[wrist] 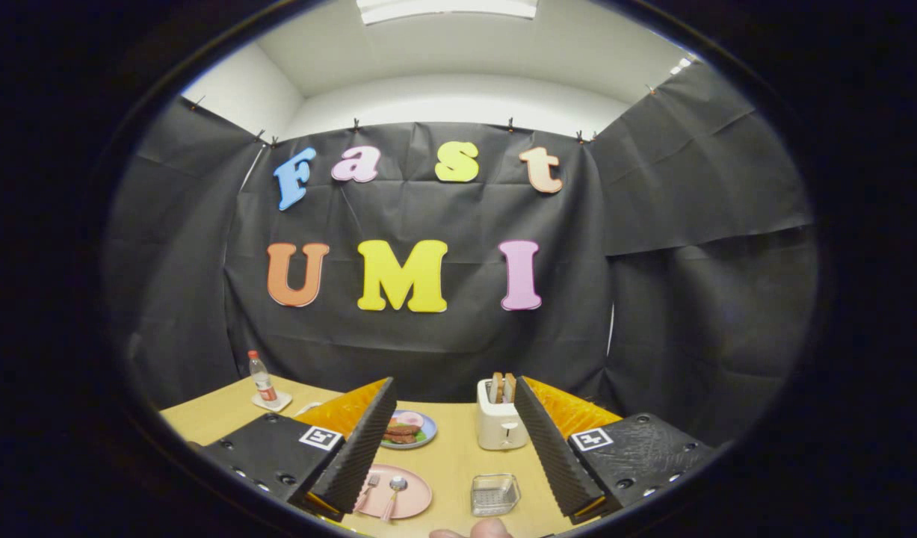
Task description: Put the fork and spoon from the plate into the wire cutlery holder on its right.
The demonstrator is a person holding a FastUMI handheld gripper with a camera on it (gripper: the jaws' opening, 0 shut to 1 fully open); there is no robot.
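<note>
- Pink plate [413, 499] lies on the wooden desk [454, 456] between the fingers, close to the left one, with the fork [368, 489] and spoon [394, 495] side by side on it.
- Wire cutlery holder [495, 494] sits just right of that plate, apart from it.
- Gripper [454, 437] is raised above the desk, its fingers spread wide and pinching nothing.
- Beyond them stand a plate of food [421, 432], a toaster [500, 424] holding bread, and a bottle [262, 381] far off to the left.

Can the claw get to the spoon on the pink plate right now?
Probably yes. The claw is open above the table, and the spoon lies uncovered on the pink plate beside the fork. Nothing stands between them.
</note>
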